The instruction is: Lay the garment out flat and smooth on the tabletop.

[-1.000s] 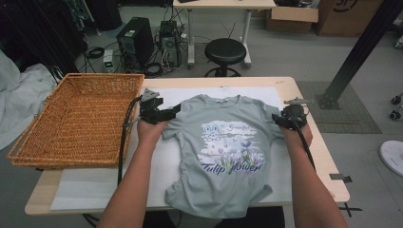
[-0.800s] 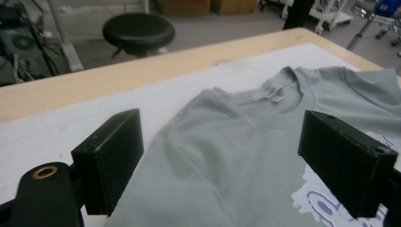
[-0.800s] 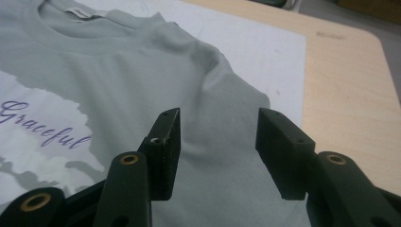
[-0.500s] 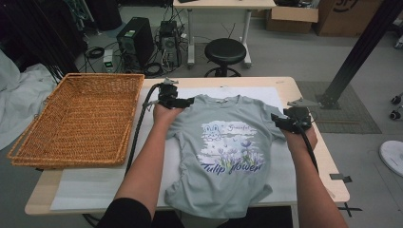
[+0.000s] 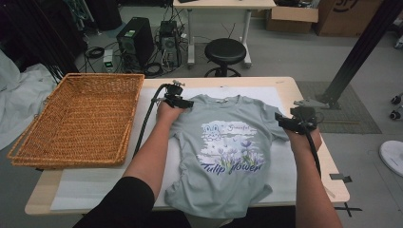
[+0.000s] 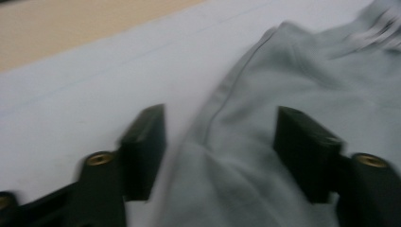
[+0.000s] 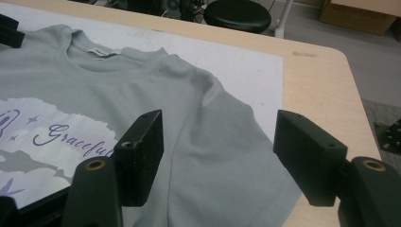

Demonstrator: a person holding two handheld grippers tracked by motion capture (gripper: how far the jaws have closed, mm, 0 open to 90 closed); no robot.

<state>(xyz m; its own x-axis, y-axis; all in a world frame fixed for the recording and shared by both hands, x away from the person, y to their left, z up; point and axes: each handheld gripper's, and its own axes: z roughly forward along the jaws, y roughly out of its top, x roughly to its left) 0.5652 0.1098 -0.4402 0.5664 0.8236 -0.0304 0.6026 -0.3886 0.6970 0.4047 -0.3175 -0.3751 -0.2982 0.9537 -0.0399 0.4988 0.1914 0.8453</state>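
**Both grippers at the shoulders of the grey T-shirt**

We are holding the left gripper (image 5: 183, 102) low over the shirt's left shoulder, near the collar. In the left gripper view its jaws are standing apart, with a raised fold of the sleeve (image 6: 246, 156) lying between them; they have just been closing, yet the pads are not pressing on the cloth. We are keeping the right gripper (image 5: 285, 122) at the opposite sleeve (image 7: 227, 156). Its jaws have just been opening and are now standing wide, with the sleeve lying flat under the gap and nothing pinched.

The T-shirt (image 5: 228, 152) is lying face up on the white mat (image 5: 95, 190), collar pointing away from us and the hem hanging over the near edge of the table (image 5: 313, 95). Its print is showing a rabbit, flowers and purple lettering. Left of the mat, a wicker basket (image 5: 76, 118) is sitting on the table, well apart from the shirt. Beyond the table a black stool (image 5: 227, 50) is standing on the floor.
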